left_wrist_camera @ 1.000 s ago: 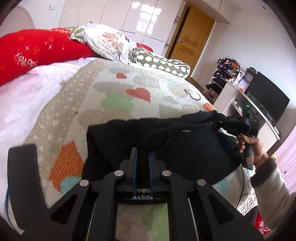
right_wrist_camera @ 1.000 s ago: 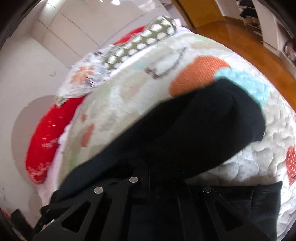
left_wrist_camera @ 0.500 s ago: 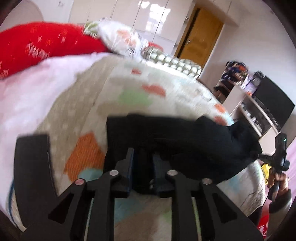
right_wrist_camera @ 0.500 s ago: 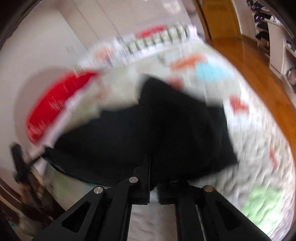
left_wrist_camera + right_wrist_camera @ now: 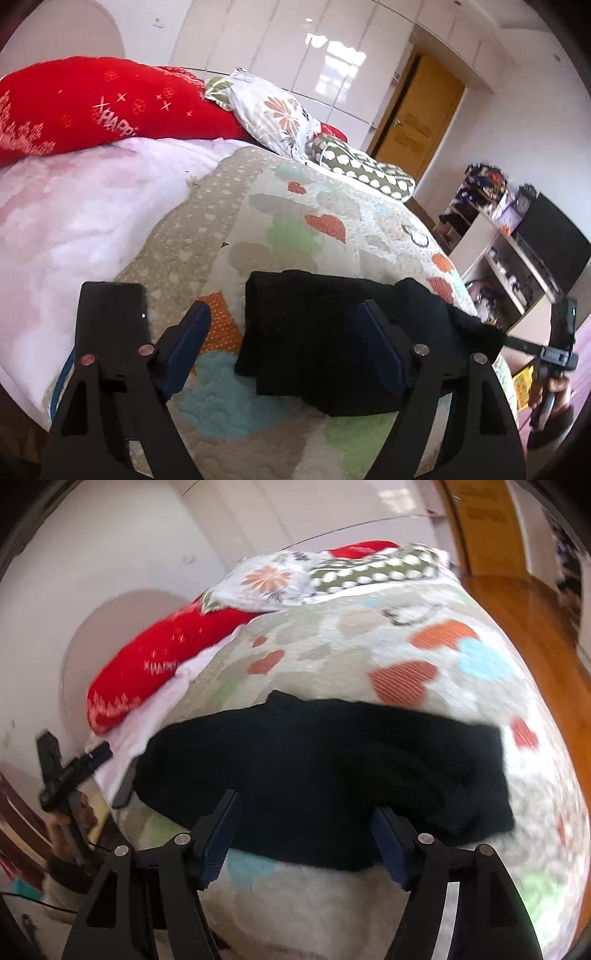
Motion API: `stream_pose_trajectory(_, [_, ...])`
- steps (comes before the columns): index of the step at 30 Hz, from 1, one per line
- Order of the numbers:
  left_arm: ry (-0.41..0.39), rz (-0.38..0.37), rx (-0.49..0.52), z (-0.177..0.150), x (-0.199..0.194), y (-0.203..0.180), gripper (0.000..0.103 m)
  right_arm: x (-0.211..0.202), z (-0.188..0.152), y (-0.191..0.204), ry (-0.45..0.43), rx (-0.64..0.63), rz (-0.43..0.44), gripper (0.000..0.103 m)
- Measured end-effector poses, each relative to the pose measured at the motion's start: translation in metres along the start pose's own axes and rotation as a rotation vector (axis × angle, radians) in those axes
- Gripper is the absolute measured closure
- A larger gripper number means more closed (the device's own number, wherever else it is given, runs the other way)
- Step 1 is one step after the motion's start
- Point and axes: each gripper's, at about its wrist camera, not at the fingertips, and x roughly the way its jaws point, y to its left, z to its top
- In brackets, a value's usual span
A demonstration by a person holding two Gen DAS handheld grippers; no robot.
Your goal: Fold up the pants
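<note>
The black pants (image 5: 332,339) lie folded in a broad flat bundle on the heart-patterned quilt (image 5: 295,229). My left gripper (image 5: 281,306) hovers over their left end. Its jaws are opening; one finger stands over the quilt and the other over the cloth, and neither pad presses on it. In the right wrist view the pants (image 5: 332,760) stretch across the middle. My right gripper (image 5: 306,805) sits at their near edge, jaws opening, with the pads off the fabric.
A red pillow (image 5: 92,107), a floral pillow (image 5: 273,114) and a dotted cushion (image 5: 362,170) line the bed's head. A flat black object (image 5: 110,314) lies at the left bed edge. A TV cabinet (image 5: 517,258) and a wooden door (image 5: 417,118) are on the right.
Both grippers were shut on the black pants a second ago. They have let go and drawn back, jaws spread apart, and the pants now rest folded on the quilt.
</note>
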Motion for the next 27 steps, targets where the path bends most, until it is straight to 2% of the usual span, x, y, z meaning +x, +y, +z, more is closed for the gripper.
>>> stream_pose_trajectory(4, [0.064, 0.026, 0.034, -0.001, 0.025, -0.01, 0.021, 0.052, 0.034, 0.021, -0.017, -0.087, -0.089, 0.031])
stream_pose_trajectory(6, [0.095, 0.042, 0.034, -0.002, 0.039, -0.012, 0.021, 0.082, 0.051, 0.029, 0.003, -0.122, -0.112, 0.031])
stream_pose_trajectory(11, [0.157, 0.062, 0.052, 0.002, 0.068, -0.014, 0.021, 0.145, 0.079, 0.037, 0.101, -0.188, -0.125, 0.031])
stream_pose_trajectory(12, [0.168, 0.058, 0.057, 0.004, 0.073, -0.014, 0.026, 0.151, 0.081, 0.039, 0.109, -0.199, -0.115, 0.034])
stream_pose_trajectory(13, [0.179, 0.049, 0.061, 0.005, 0.077, -0.014, 0.032, 0.159, 0.084, 0.041, 0.124, -0.221, -0.092, 0.04])
stream_pose_trajectory(14, [0.195, 0.042, 0.067, 0.006, 0.082, -0.015, 0.049, 0.166, 0.085, 0.044, 0.141, -0.239, -0.084, 0.049])
stream_pose_trajectory(15, [0.208, 0.056, 0.073, 0.006, 0.086, -0.015, 0.06, 0.171, 0.085, 0.047, 0.168, -0.26, -0.085, 0.073])
stream_pose_trajectory(16, [0.214, 0.069, 0.078, 0.007, 0.089, -0.015, 0.065, 0.177, 0.083, 0.049, 0.198, -0.288, -0.087, 0.089])
stream_pose_trajectory(17, [0.225, 0.074, 0.078, 0.007, 0.093, -0.014, 0.068, 0.177, 0.082, 0.051, 0.205, -0.312, -0.09, 0.092])
stream_pose_trajectory(18, [0.229, 0.066, 0.07, 0.007, 0.095, -0.012, 0.07, 0.175, 0.081, 0.052, 0.201, -0.325, -0.09, 0.099])
stream_pose_trajectory(21, [0.23, 0.051, 0.057, 0.01, 0.095, -0.009, 0.079, 0.156, 0.09, 0.049, 0.138, -0.284, -0.068, 0.102])
stream_pose_trajectory(24, [0.205, 0.032, 0.043, 0.02, 0.092, -0.009, 0.083, 0.148, 0.103, 0.045, 0.086, -0.235, -0.057, 0.102])
stream_pose_trajectory(27, [0.175, 0.047, 0.046, 0.031, 0.092, -0.01, 0.085, 0.152, 0.113, 0.046, 0.063, -0.216, -0.079, 0.102])
